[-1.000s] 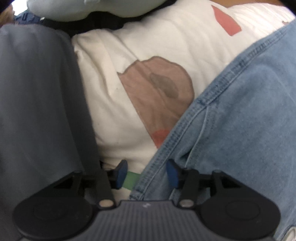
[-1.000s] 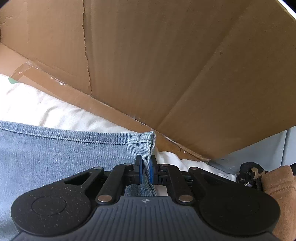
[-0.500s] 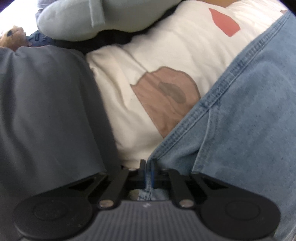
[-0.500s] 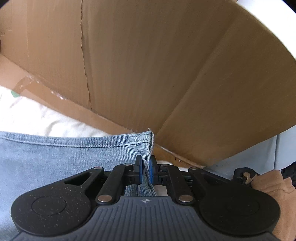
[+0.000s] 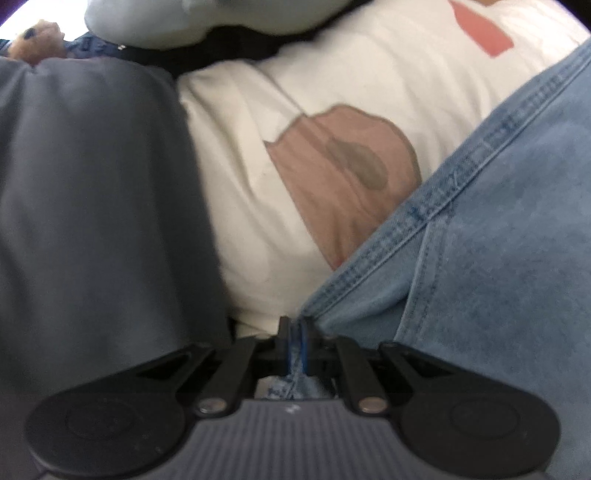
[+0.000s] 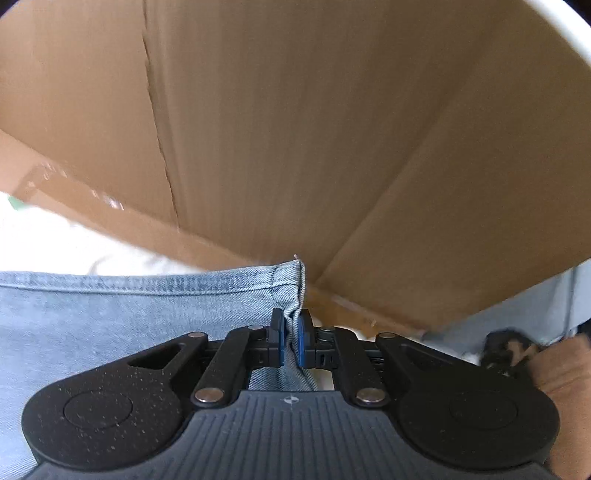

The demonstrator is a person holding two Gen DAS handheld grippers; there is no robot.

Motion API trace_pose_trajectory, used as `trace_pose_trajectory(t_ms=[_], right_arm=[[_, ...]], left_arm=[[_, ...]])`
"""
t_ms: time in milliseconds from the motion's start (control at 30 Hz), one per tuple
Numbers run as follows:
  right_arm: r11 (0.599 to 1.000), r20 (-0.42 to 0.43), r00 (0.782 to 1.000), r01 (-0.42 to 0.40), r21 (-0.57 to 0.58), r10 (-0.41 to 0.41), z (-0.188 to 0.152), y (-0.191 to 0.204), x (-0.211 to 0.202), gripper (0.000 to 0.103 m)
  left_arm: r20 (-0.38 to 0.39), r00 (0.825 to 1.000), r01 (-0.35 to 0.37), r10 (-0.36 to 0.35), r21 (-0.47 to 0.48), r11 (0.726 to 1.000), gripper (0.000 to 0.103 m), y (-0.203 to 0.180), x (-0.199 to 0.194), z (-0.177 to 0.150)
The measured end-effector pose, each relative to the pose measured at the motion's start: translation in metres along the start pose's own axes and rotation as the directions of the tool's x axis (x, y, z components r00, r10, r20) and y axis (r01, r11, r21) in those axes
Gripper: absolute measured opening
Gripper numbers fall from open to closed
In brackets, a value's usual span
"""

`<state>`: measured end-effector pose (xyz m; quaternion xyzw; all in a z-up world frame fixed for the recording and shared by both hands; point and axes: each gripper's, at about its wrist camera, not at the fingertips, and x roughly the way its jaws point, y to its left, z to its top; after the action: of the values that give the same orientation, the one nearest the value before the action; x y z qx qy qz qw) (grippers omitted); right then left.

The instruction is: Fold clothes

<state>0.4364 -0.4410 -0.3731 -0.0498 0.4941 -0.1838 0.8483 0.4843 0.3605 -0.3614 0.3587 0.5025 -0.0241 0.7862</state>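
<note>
A light blue denim garment [image 5: 480, 258] fills the right half of the left wrist view, its stitched hem running diagonally. My left gripper [image 5: 294, 341] is shut on one corner of that hem, with denim pinched between the blue pads. In the right wrist view the same denim garment [image 6: 129, 314] spreads to the left, and my right gripper [image 6: 291, 339] is shut on its other hem corner, which stands upright between the pads.
Under the denim lies a white cloth [image 5: 258, 147] with brown and red patches. A grey garment [image 5: 92, 203] lies left, a pale blue one [image 5: 203, 18] behind. A cardboard box wall [image 6: 295, 129] stands close ahead of the right gripper; a brown garment [image 6: 561, 373] sits right.
The left gripper's jaws closed from wide open onto the denim hem corner. The right gripper kept its grip and the denim corner has risen against the cardboard.
</note>
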Motion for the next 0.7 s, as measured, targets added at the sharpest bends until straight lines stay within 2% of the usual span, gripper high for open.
trace_pose_trajectory(t_ms=[100,133,200,233,333,400,467,633,700], right_arm=[[0.999,-0.005,1.0,-0.002,0.035,0.002,0.002,0.001,0.005,0.006],[0.998,-0.006,1.0,-0.001,0.055,0.002,0.002,-0.002,0.004,0.01],[0.995,-0.004,1.0,0.005,0.099,-0.004,0.003,-0.007,0.0,0.025],[0.992,0.002,1.0,0.007,0.125,-0.008,0.002,-0.011,-0.004,0.028],[0.986,0.027,1.0,0.004,0.169,-0.009,-0.001,-0.018,-0.017,0.029],[0.979,0.057,0.998,0.008,0.205,-0.021,-0.004,-0.023,-0.027,0.03],[0.97,0.086,0.996,0.017,0.241,-0.039,-0.009,-0.026,-0.036,0.03],[0.971,0.138,0.99,-0.036,0.238,0.003,-0.026,-0.025,-0.058,0.03],[0.965,0.15,0.989,-0.053,0.256,0.015,-0.04,-0.024,-0.067,0.03]], left_arm=[[-0.014,1.0,-0.007,0.007,-0.018,1.0,0.007,0.001,0.001,0.001],[-0.018,1.0,-0.011,0.01,-0.025,1.0,0.011,0.002,0.0,0.001],[-0.028,0.999,-0.025,0.024,-0.033,0.999,0.014,0.004,-0.005,-0.001],[-0.033,0.999,-0.031,0.03,-0.038,0.999,0.017,0.004,-0.008,-0.002],[-0.043,0.998,-0.05,0.047,-0.069,0.996,0.026,0.008,-0.021,-0.005],[-0.043,0.998,-0.051,0.047,-0.099,0.994,0.026,0.01,-0.033,-0.008],[-0.044,0.998,-0.043,0.038,-0.136,0.99,0.033,0.012,-0.046,-0.011],[-0.031,0.999,-0.02,0.014,-0.213,0.977,0.04,0.006,-0.081,-0.017],[-0.025,1.0,-0.007,0.001,-0.221,0.975,0.042,-0.004,-0.088,-0.006]])
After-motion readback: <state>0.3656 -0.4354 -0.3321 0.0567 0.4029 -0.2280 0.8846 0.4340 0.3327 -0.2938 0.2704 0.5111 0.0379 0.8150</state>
